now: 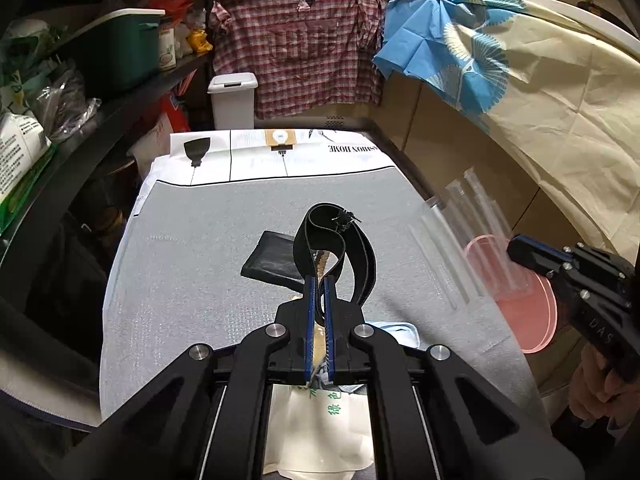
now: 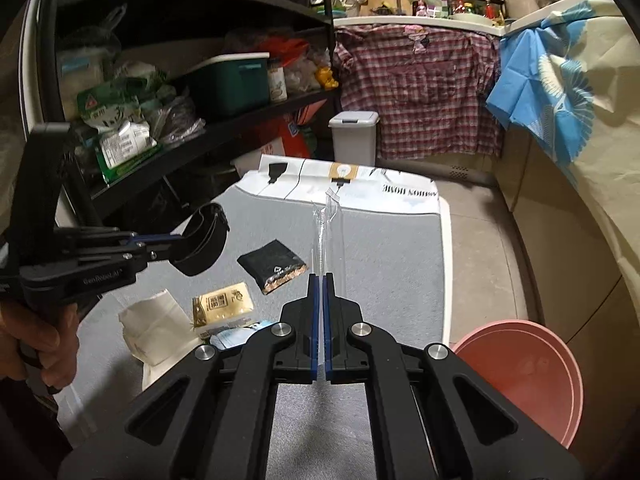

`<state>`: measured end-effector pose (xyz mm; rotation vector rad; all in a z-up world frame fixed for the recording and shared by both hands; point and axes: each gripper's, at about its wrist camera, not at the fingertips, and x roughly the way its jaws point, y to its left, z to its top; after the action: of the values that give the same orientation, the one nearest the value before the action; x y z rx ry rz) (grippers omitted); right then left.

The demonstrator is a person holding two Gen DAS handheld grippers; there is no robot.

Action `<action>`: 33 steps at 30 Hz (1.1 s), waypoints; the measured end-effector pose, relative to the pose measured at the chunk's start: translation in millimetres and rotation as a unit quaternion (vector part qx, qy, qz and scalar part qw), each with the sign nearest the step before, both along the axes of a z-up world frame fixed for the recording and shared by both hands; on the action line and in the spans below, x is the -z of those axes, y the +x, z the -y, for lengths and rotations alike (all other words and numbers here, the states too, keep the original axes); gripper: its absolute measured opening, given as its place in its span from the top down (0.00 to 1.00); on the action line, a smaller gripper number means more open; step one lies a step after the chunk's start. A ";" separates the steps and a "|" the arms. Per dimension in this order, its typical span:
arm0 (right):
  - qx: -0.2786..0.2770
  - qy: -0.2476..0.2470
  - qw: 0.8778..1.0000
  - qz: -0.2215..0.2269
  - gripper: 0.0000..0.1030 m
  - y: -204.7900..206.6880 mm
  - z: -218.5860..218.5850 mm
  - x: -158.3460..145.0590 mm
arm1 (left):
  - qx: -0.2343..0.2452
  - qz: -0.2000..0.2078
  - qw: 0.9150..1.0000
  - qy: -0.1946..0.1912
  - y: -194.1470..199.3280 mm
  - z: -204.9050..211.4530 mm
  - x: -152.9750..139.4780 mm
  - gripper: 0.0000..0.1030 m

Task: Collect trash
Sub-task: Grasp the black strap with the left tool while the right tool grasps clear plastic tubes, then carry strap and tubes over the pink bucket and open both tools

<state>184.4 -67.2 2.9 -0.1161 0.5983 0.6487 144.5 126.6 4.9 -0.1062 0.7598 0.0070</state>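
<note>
My left gripper (image 1: 319, 280) is shut on a crumpled black wrapper with a silver inside (image 1: 332, 240), held above the grey mat (image 1: 200, 260); it also shows in the right wrist view (image 2: 202, 240). My right gripper (image 2: 322, 278) is shut on a clear plastic wrapper (image 2: 326, 228) that sticks up from its tips; it also shows in the left wrist view (image 1: 464, 216). On the mat lie a black snack packet (image 2: 276, 266), a gold tissue pack (image 2: 222, 308) and a white paper bag (image 2: 154, 328). A pink basin (image 2: 524, 376) sits on the floor, right of the mat.
A white lidded bin (image 2: 354, 136) stands beyond the mat by a hanging plaid shirt (image 2: 420, 92). A black shelf (image 2: 192, 128) packed with bags and a green box lines the left. A blue and cream cloth (image 2: 568, 92) drapes the counter on the right.
</note>
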 end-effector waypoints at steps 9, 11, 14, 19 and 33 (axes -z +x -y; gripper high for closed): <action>0.022 0.011 0.999 0.024 0.98 -9.3 23.4 -36.9 | 0.006 0.014 1.000 -0.005 -5.0 9.4 -10.5 0.96; 0.026 0.015 0.999 0.028 0.98 -10.4 27.4 -44.6 | 0.008 0.016 1.000 -0.008 -5.5 11.1 -12.5 0.96; 0.032 0.020 0.999 0.031 0.98 -11.8 35.8 -54.0 | 0.009 0.021 1.000 -0.011 -6.6 14.3 -16.0 0.96; 0.045 0.023 0.998 0.041 0.98 -16.0 57.5 -66.2 | 0.015 0.028 0.999 -0.018 -7.5 21.9 -21.7 0.96; 0.143 0.022 0.989 0.036 0.98 -6.7 141.2 -55.8 | 0.064 0.040 0.997 -0.030 4.6 79.7 -30.4 0.96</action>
<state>177.6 -208.5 58.7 -0.0111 0.5174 0.3782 149.1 47.0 35.4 -0.1132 0.6858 -0.1407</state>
